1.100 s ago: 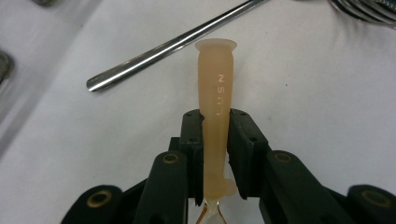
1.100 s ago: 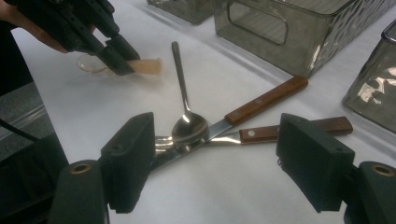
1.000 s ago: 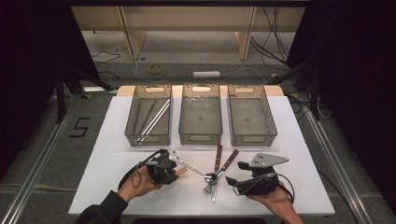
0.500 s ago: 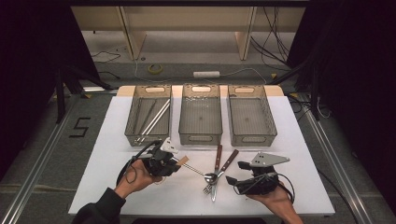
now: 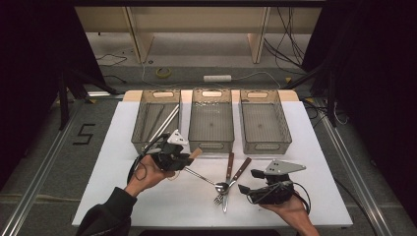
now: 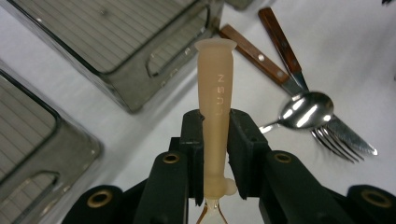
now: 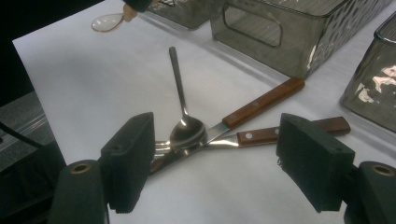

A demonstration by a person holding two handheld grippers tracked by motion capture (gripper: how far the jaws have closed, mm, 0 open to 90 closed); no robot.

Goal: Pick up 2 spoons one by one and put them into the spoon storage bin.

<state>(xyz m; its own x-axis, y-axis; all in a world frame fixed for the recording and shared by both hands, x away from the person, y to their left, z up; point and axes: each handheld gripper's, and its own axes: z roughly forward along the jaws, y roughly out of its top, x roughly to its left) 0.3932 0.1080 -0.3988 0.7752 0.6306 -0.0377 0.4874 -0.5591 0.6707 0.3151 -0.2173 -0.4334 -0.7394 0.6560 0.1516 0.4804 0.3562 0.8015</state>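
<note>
My left gripper (image 6: 216, 128) is shut on the beige handle (image 6: 216, 93) of a small spoon, which sticks up between the jaws. From above, the left gripper (image 5: 186, 157) hangs over the white mat just in front of the left bin (image 5: 142, 129). The small spoon's clear bowl (image 7: 107, 21) shows far off. A metal spoon (image 7: 186, 128), a fork (image 6: 332, 142) and a knife (image 6: 355, 140) lie crossed, two of them with wooden handles (image 7: 264, 102). My right gripper (image 7: 218, 142) stands open just before that pile, near the mat's front right (image 5: 248, 182).
Three grey see-through bins stand in a row at the back of the mat: the left one with long silver utensils (image 5: 164, 122), the middle (image 5: 211, 140) and the right (image 5: 265, 142). The white mat's (image 5: 314, 162) edges drop to a dark floor with rails.
The left hand has lifted and moved away from the person toward the left bin, carrying the beige-handled spoon. The right gripper has stayed where it was.
</note>
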